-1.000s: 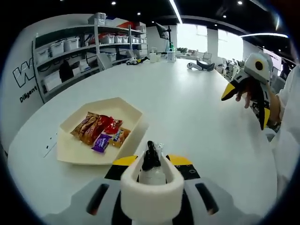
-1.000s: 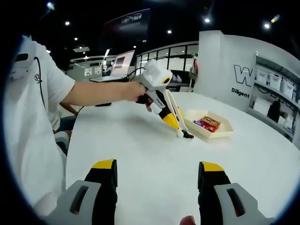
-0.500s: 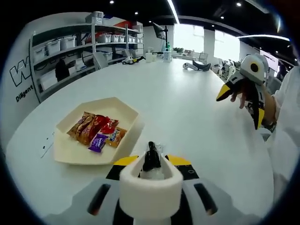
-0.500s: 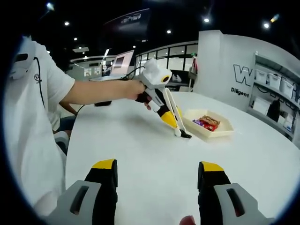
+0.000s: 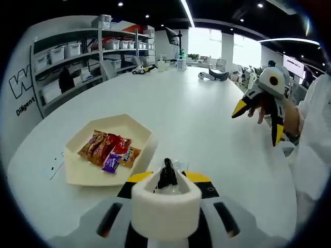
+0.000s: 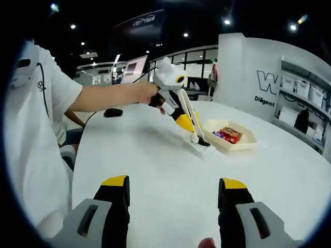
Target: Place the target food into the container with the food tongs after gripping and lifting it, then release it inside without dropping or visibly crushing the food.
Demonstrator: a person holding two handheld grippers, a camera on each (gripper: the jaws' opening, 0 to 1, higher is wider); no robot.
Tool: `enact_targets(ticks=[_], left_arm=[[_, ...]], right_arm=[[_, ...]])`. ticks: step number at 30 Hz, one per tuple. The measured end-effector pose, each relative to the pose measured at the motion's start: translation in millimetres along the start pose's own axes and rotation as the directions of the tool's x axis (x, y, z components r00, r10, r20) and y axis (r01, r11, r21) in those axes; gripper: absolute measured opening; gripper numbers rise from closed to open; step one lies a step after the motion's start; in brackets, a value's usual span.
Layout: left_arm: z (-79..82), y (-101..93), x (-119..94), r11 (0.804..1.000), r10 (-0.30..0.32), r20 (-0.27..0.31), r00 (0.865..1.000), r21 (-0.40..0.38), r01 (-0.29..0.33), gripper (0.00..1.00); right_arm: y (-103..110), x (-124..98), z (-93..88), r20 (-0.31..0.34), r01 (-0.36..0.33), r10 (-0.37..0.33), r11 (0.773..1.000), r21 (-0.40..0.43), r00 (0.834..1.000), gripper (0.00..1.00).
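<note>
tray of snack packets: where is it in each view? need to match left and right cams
Left gripper view: the tray lies lower left on the white table, just left of the tongs.
Right gripper view: the tray sits right of centre, just beyond the tongs' tip.
Shared landmark: the wall with the big letter W, beside the shelves.

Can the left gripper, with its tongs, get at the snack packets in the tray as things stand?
Probably yes. The left gripper holds the food tongs with their tips just short of the tray, whose top is open. The snack packets lie uncovered, and the right gripper is off to the side.
</note>
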State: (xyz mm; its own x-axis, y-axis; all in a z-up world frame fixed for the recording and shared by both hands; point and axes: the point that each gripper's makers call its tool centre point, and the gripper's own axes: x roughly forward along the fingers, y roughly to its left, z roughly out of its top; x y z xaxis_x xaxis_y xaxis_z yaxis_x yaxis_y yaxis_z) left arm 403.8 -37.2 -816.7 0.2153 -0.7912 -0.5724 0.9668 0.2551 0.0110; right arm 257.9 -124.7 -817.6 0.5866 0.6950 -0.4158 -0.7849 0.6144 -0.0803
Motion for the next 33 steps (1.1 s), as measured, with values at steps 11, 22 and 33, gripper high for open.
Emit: enact_targets(ticks=[11, 22, 33], left_arm=[[26.2, 4.3, -14, 1.000, -0.009, 0.044, 0.999, 0.014, 0.008, 0.18], [49.4, 30.2, -16, 1.000, 0.018, 0.064, 0.998, 0.023, -0.020, 0.18], [60.6, 66.5, -7, 0.999, 0.030, 0.072, 0.997, 0.018, -0.032, 0.18]], right_arm=[[-4, -3, 2.4, 0.004, 0.005, -0.005, 1.000, 0.001, 1.000, 0.67], [-10, -6, 6.0, 0.010, 0.011, -0.011, 1.000, 0.001, 1.000, 0.67], [-17, -8, 4.1, 0.007, 0.020, -0.020, 1.000, 0.010, 1.000, 0.67]])
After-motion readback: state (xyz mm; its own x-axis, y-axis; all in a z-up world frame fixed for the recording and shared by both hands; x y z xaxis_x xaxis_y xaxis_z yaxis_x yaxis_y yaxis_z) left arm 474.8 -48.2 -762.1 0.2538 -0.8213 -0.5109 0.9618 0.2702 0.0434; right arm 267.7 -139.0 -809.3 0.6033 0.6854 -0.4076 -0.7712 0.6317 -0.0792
